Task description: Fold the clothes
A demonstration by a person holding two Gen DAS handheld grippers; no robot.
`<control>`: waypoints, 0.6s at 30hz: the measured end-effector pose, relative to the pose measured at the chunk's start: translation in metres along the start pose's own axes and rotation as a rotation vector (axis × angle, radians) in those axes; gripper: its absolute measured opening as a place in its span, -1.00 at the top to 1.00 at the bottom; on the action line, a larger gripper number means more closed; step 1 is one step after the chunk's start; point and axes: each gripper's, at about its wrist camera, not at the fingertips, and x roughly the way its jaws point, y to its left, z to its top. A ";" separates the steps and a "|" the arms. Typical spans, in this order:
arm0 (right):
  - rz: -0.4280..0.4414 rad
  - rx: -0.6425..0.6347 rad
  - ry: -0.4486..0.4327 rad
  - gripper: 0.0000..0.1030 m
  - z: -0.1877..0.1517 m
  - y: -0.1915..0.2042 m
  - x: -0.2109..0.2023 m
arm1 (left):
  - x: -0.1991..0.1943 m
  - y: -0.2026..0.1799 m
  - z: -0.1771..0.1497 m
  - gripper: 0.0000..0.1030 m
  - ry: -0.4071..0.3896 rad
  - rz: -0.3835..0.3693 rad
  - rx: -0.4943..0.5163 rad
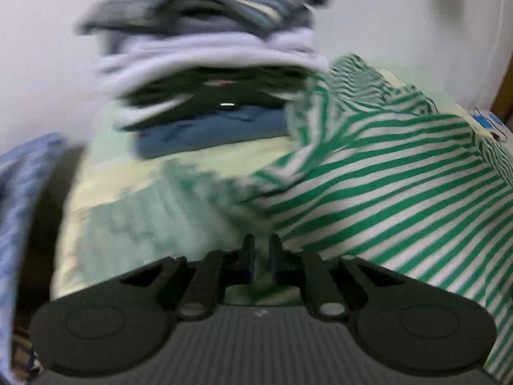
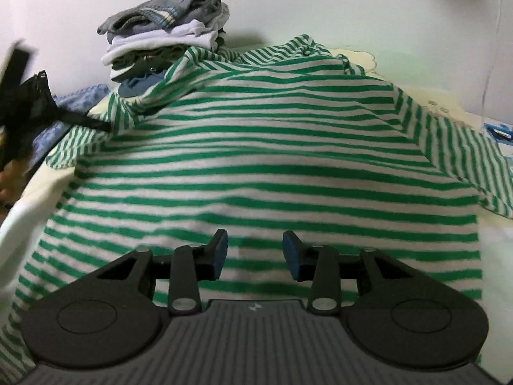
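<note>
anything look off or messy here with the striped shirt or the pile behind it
The stack of folded clothes leans unevenly, its grey top garment overhanging to the left. The green striped shirt lies mostly flat, but its far left corner is bunched up against the stack's base. No damage or spill shows. The left wrist view is blurred.

Pale yellow-green bedsheet (image 2: 416,96), printed with faint cloud shapes, covering the bed. Plain white wall (image 2: 352,6) behind. Thin white cord (image 2: 493,57) hanging down the wall at right. Small blue-and-white packet (image 2: 498,133) lying on the sheet near the right edge. Strip of brown wood (image 1: 505,93) at far right.
</note>
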 end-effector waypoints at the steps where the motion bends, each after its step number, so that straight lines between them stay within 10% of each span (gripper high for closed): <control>1: -0.010 0.006 -0.001 0.20 -0.003 -0.002 -0.003 | 0.012 -0.006 0.007 0.86 0.007 -0.007 0.008; 10: -0.082 0.060 0.028 0.19 -0.025 -0.022 -0.019 | 0.072 0.040 0.058 0.76 0.013 0.302 -0.121; 18: -0.027 -0.024 0.069 -0.55 -0.035 -0.013 -0.012 | 0.011 0.049 0.041 0.73 -0.057 0.269 -0.142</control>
